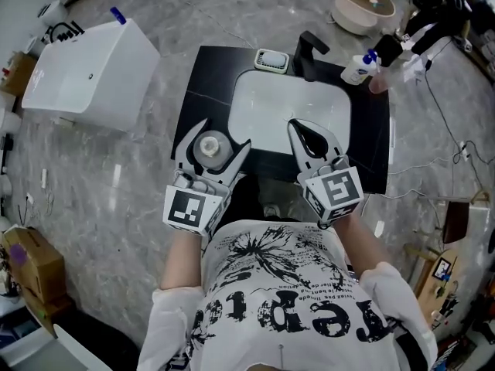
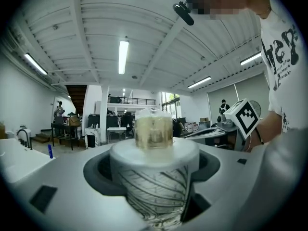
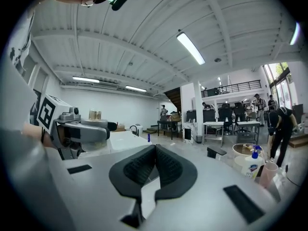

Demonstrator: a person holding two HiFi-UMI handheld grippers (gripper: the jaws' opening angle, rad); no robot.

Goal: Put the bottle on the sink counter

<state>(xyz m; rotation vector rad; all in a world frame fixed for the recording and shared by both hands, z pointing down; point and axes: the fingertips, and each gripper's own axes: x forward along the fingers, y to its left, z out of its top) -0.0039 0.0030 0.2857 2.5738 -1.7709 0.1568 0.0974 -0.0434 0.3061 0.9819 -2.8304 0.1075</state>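
Clear plastic, white-labelled: bottle (image 1: 209,147) clamped upright in left gripper (image 1: 223,135), over the black sink counter (image 1: 203,76) at about 8 o'clock of the basin (image 1: 290,107). Right gripper (image 1: 308,136) pinched together on nothing. Lower straight down onto bare counter, stay off the basin edge, release only once seated flat

This is a large open hall run as a workshop or test lab. A white beamed ceiling (image 2: 96,42) carries strip lights (image 2: 123,57). A mezzanine railing (image 3: 236,87) and a staircase (image 2: 77,93) stand behind rows of desks (image 3: 216,125), with people (image 3: 281,124) among them. A black worktop (image 1: 209,76) with a white basin (image 1: 290,107) stands free on the grey marbled floor (image 1: 193,14).
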